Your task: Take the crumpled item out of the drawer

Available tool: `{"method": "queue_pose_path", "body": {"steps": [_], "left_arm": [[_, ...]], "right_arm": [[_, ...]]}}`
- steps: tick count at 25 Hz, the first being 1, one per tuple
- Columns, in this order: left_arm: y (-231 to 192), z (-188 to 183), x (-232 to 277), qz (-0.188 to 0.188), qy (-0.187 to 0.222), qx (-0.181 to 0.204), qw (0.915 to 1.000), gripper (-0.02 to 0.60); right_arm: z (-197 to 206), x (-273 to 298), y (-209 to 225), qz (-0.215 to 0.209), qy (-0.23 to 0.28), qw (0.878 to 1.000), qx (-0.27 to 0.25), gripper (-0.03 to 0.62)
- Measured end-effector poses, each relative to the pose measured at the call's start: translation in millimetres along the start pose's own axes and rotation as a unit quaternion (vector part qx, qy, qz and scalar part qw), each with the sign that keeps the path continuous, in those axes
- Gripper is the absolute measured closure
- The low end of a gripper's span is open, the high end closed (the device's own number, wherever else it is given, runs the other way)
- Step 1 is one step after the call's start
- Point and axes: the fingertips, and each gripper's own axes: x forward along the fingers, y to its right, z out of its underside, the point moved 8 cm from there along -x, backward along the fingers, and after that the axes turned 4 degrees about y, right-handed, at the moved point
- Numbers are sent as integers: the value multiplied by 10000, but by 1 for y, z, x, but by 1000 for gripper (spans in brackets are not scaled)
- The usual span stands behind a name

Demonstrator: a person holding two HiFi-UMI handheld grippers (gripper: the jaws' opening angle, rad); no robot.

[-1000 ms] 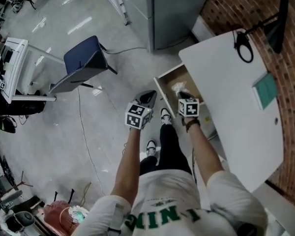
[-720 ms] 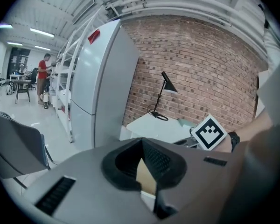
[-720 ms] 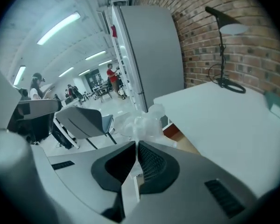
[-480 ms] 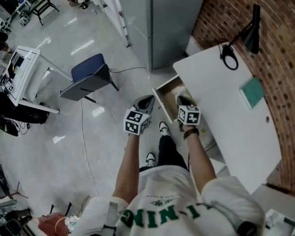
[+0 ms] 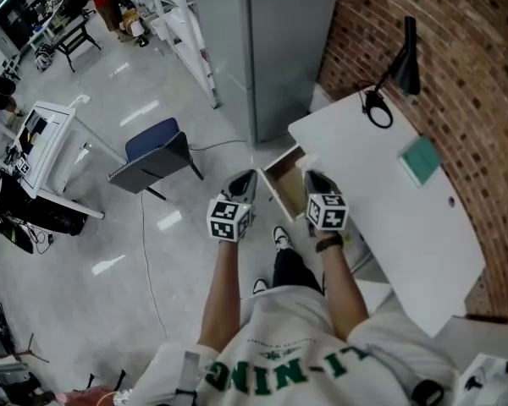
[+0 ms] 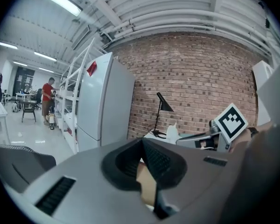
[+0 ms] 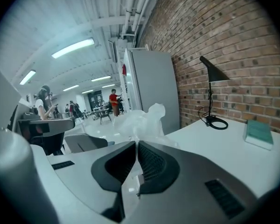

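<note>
Plastic film [image 7: 141,119], clear and crumpled, is pinched between the closed jaws of the right gripper [image 7: 135,146] and sticks up from them. In the head view that gripper hangs over the open wooden drawer [image 5: 283,186] at the edge of the white table [image 5: 398,218]. The left gripper [image 6: 142,144], just beside the drawer front, has its jaws pressed together on nothing. A black desk lamp [image 5: 404,63] stands on the table.

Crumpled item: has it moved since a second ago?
Yes: upward. The crumpled item, pinched in the right hand-held gripper, has risen from the open drawer to above the white desk top.
</note>
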Motion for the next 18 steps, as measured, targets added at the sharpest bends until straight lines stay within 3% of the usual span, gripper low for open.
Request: {"method": "queue_pose_path", "body": {"steps": [10,18], "left_arm": [[4,-32,-31,-418,397,342,9978,584],[10,-52,-52,-631,695,587,9939,584]], "right_arm": [[-37,-42,-19,-152,708,9973,100,574],[-58,-60,-35,-221,1051,9940,-193,574]]}}
